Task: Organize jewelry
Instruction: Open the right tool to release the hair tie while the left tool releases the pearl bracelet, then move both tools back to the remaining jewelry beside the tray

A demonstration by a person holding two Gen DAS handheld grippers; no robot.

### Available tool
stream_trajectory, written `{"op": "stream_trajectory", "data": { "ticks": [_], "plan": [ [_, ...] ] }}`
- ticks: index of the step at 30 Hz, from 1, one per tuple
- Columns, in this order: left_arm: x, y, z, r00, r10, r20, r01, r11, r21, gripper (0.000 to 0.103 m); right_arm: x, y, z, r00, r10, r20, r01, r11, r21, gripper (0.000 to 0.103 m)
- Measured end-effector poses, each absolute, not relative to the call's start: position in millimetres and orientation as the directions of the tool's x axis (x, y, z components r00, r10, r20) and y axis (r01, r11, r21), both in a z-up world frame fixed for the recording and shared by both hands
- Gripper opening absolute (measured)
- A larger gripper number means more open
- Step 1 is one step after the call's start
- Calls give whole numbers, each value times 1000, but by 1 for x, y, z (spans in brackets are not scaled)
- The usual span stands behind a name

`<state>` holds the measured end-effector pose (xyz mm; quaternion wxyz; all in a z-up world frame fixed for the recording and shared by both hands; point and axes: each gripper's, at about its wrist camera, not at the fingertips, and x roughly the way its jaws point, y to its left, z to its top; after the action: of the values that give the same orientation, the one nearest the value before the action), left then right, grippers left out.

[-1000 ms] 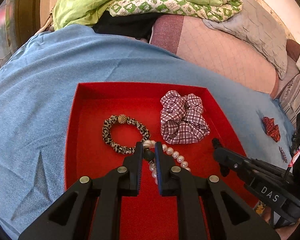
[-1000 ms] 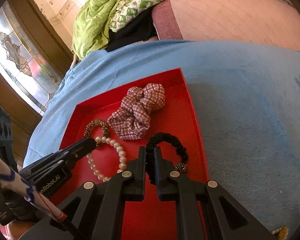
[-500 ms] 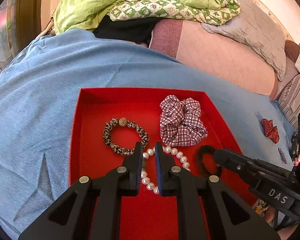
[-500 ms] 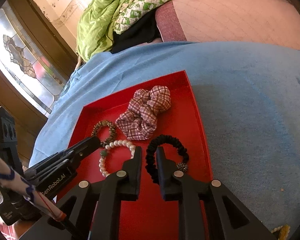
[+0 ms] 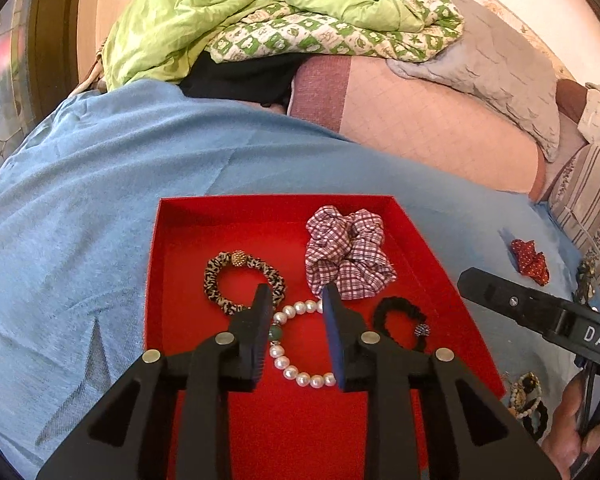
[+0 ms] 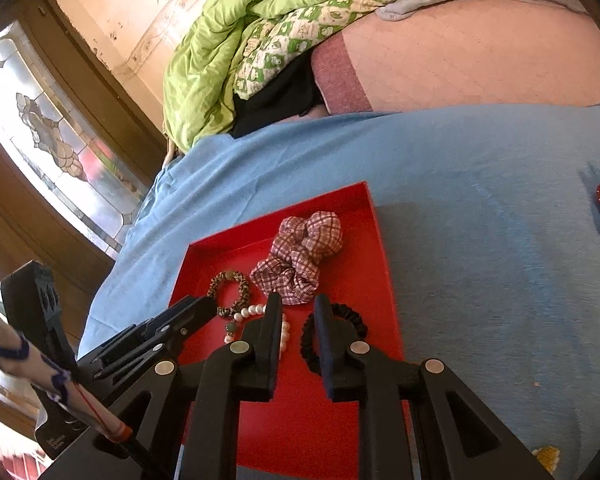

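Bedding first: one bed under one blue blanket (image 5: pixel 100 208), carrying everything listed below, with one green quilt (image 5: pixel 236 12) heaped at its far end. Tray: one, red, open-topped (image 5: pixel 172 264), lying flat on the blanket and holding four pieces. Scrunchies: one plaid (image 5: pixel 346 254) in the tray's far right part; one red dotted (image 5: pixel 530 260) outside, well apart on the blanket to the right. Claws: two; the left claw (image 5: pixel 294 336) is spread, empty, hovering over the pearls, and the right claw (image 6: pixel 298 346) is likewise spread and empty above the black tie. Bracelets: one pearl bracelet (image 5: pixel 300 376) with a single green bead, mid-tray, its far side beside the leopard tie. Hair ties: one leopard-print (image 5: pixel 224 292) with a gold bead, left of centre; one black hair tie (image 5: pixel 398 312) with a beaded ball, right of the pearls. Strays: one small heap of beaded bands (image 5: pixel 528 400) just outside the tray's near right corner, count within it unclear, plus a small dark item near the red scrunchie, too small to name. Progress, by estimate: four pieces placed, roughly half or more; the red scrunchie and the heap still await placing.
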<state>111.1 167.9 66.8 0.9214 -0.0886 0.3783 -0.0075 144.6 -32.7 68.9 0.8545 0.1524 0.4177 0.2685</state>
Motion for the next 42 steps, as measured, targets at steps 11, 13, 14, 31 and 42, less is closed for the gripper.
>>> {"op": "stream_trajectory", "data": {
  "ticks": [11, 13, 14, 31, 42],
  "plan": [
    [89, 141, 86, 747, -132, -651, 34, 986, -162, 25, 128, -62, 92, 549, 564, -617, -312, 823, 475, 18],
    [84, 135, 89, 749, -146, -646, 57, 986, -157, 25, 121, -70, 97, 557, 563, -611, -309, 823, 476, 18],
    [79, 130, 91, 751, -154, -642, 74, 986, -151, 25, 117, -74, 100, 560, 562, -609, -308, 824, 476, 18],
    [-27, 91, 84, 651, -340, -678, 279, 939, -203, 26, 19, -177, 115, 619, 526, -583, -219, 829, 515, 18],
    [-8, 68, 48, 538, -374, -756, 299, 923, -244, 27, 27, -205, 49, 509, 445, -736, -111, 883, 456, 18]
  ]
}}
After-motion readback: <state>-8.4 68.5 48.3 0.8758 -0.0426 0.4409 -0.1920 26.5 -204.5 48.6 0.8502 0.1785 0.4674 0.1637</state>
